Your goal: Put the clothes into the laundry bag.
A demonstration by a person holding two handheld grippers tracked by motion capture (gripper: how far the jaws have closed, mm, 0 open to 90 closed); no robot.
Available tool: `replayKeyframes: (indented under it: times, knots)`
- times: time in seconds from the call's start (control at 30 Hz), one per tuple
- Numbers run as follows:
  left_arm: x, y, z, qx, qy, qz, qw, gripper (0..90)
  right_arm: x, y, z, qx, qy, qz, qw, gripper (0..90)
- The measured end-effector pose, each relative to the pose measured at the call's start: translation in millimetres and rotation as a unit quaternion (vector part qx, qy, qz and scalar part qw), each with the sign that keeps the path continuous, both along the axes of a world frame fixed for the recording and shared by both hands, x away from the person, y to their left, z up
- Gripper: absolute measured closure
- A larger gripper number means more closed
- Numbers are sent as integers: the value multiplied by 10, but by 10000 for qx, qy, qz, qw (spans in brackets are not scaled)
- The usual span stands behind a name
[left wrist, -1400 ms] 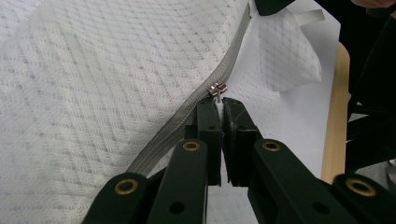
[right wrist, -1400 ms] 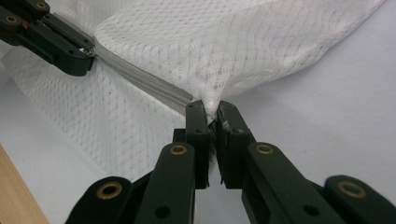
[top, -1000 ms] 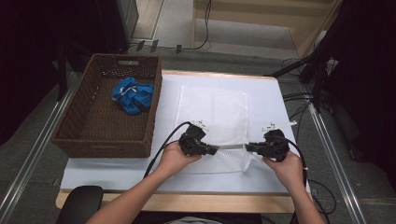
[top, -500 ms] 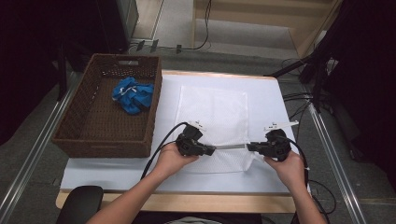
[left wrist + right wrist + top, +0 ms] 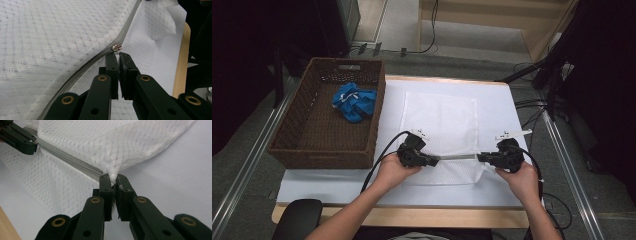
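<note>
Near table edge: left gripper [image 5: 435, 160] pinching the zipper pull [image 5: 116, 48], right gripper [image 5: 481, 157] clamped on the mesh bag's [image 5: 439, 117] zipper-end corner. Zipper [image 5: 458, 157] stretched taut between them. Bag lies flat mid-table on the white sheet [image 5: 497, 107]. Farther left, wicker basket [image 5: 297, 150] holding blue cloth [image 5: 354, 101].

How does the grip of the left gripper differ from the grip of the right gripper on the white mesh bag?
The left gripper pinches the small metal zipper pull, while the right gripper pinches a corner of the mesh bag at the end of the grey zipper. The left gripper sits at the bag's left side, the right gripper at its right edge. Both are shut and hold the zipper line raised between them.
</note>
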State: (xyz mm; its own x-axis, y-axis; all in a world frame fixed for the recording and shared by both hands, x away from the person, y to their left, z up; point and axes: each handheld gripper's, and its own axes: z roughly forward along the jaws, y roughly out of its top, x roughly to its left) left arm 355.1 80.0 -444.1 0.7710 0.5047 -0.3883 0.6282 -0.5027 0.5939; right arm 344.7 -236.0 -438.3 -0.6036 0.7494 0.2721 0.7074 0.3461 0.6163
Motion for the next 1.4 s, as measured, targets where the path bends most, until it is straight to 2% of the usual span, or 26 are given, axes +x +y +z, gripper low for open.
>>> replayKeyframes:
  times: [0.3, 0.43, 1.03, 1.4]
  knots:
    - [-4, 78, 9, 14, 6, 137, 9999, 882, 11, -18, -4, -35, -25, -17, 10000, 858]
    - [-23, 105, 27, 79, -48, 134, 9999, 881, 15, -39, -10, -39, 11, -81, 10000, 857]
    - [-17, 111, 14, 88, -31, 180, 9998, 881, 21, -38, -19, -23, 21, -47, 10000, 857]
    - [-33, 158, 11, 215, -97, 253, 9994, 881, 34, -125, -25, -39, 65, -178, 9998, 857]
